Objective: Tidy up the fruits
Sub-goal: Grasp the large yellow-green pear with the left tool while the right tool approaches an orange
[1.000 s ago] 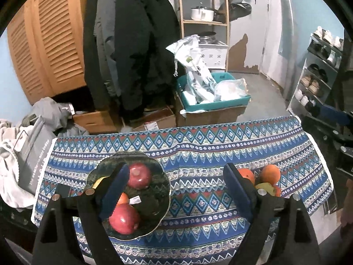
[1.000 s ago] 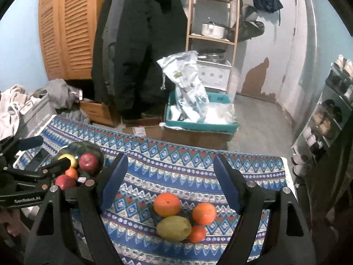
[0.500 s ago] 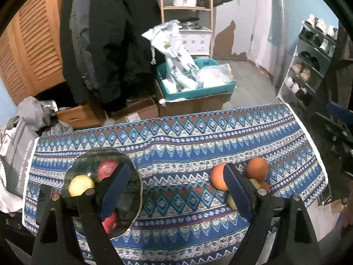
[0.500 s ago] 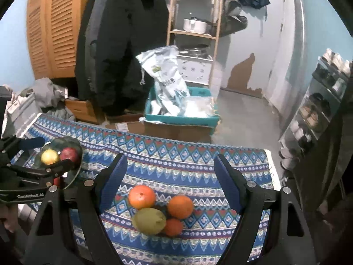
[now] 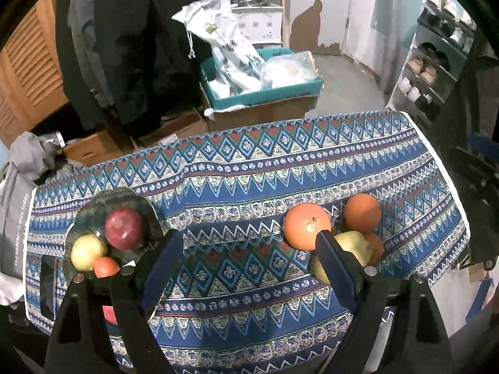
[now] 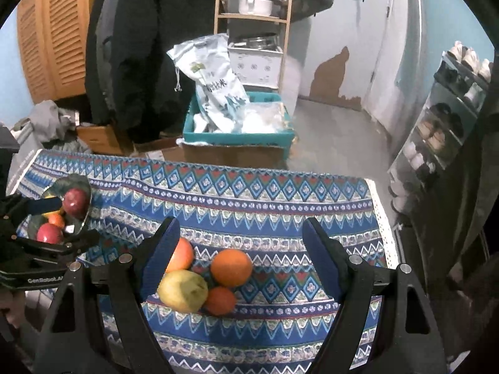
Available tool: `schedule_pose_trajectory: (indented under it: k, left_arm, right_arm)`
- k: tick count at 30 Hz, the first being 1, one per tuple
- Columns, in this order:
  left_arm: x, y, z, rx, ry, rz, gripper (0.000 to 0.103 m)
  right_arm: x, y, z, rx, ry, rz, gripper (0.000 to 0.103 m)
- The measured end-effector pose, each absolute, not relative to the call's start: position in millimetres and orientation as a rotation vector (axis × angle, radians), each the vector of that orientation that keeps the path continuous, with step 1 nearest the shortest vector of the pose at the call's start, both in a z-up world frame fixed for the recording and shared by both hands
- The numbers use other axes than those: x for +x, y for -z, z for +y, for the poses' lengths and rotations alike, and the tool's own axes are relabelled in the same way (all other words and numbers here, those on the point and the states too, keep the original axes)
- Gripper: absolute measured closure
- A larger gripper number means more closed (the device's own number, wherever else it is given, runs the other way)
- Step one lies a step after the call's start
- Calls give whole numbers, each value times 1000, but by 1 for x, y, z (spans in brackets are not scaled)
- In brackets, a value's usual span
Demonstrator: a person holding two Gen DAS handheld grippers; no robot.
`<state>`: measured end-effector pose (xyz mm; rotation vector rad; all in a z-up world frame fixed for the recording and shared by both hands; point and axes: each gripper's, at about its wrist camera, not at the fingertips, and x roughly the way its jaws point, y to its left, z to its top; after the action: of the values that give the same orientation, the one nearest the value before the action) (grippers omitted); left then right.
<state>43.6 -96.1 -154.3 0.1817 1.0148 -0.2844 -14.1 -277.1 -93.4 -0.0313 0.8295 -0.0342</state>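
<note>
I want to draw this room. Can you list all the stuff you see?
tablecloth: one, blue patterned, covering the table
glass plate: one, dark, left end
apples: two, red, on the plate
small fruits: two, one yellow, one orange-red, on the plate
oranges: three, orange, loose on the right
pear: one, yellow-green, touching the oranges
crate: one, teal, on the floor, holding bags
coats: dark, hanging behind
shoe rack: one, far right
left hand-held gripper: black, open
right hand-held gripper: black, open

Red apples (image 5: 125, 228) in dark bowl (image 5: 149, 210), oranges (image 6: 231, 267) and yellow pear (image 6: 183, 290) clustered on cloth
</note>
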Motion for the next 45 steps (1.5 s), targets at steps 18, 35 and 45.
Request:
schedule_pose_trajectory:
  k: [18,35,45]
  left_arm:
    - [42,204,-128,197,364,1124,15]
    - [17,237,-173,224,507,1178,15]
    - [27,259,-193,230,510,1222,15]
  right_arm:
    - [-9,171,-308,26,63,1038,23]
    - [-26,204,-323,76,112,1158,23]
    - [-27,205,-332,103,124,1154,23]
